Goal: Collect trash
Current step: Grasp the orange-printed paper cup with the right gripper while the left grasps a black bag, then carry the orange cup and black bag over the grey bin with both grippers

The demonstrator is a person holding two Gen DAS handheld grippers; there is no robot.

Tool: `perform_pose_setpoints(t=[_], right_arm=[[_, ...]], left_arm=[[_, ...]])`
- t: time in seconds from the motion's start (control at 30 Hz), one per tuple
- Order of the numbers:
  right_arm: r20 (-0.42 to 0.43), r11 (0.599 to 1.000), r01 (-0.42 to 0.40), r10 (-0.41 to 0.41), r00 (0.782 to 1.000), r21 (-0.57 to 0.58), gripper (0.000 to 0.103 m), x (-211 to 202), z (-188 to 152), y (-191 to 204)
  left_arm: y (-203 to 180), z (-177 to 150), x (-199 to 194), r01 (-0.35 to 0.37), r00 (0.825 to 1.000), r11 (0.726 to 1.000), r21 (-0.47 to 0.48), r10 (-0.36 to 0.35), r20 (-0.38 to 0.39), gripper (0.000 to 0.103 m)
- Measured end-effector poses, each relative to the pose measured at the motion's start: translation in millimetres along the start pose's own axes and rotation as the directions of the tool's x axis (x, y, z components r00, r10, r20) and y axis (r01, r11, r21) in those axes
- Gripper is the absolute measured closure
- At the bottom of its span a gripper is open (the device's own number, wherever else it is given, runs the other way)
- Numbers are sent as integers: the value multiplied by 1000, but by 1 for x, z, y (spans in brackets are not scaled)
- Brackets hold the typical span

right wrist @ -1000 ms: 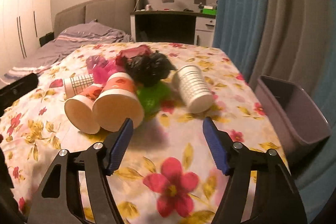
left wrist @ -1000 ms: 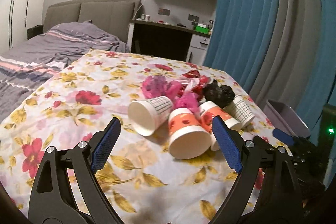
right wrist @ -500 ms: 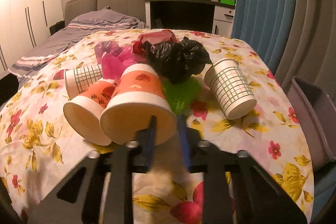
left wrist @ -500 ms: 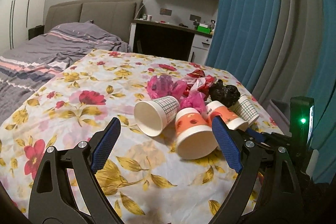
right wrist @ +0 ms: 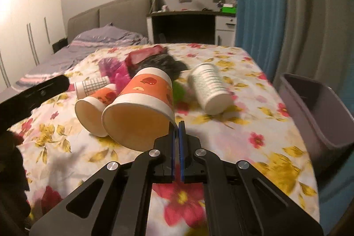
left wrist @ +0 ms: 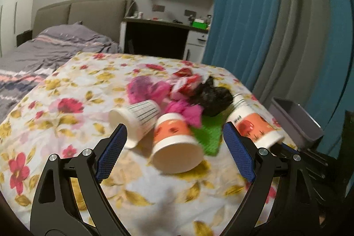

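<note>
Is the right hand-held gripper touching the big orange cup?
Touching. The right wrist view shows the right hand-held gripper closed on the rim of the orange cup, with the rim pinched between its blue pads.

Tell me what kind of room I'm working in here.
A bedroom, most likely: a bed with a padded headboard and rumpled grey bedding, a desk by the blue curtain, and wardrobe doors.
</note>
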State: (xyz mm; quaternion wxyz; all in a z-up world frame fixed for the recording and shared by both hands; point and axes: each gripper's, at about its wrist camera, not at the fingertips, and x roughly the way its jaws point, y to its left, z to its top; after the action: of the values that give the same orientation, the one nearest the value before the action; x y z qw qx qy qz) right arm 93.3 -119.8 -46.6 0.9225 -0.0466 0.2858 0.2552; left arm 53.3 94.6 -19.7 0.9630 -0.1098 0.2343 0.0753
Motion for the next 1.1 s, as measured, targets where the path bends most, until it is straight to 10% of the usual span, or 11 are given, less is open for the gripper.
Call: perform_pose_setpoints(t=[0.43,0.8,1.1], right_arm=[[39,990,80,-85,996,112,99,-28,-8,-53],[32,982,100,-107,994,158,99,-26,-12,-78],[27,979,106,-112,993,172,99,-26,-14,-86]], left_arm=[[-47,38,77,71,994,997,-18,-72,-83,21],[-53,37,140,32,968,999,-32,-39,-248,57],[-55,35,140,65,968,998,-27,-69,-242,96]])
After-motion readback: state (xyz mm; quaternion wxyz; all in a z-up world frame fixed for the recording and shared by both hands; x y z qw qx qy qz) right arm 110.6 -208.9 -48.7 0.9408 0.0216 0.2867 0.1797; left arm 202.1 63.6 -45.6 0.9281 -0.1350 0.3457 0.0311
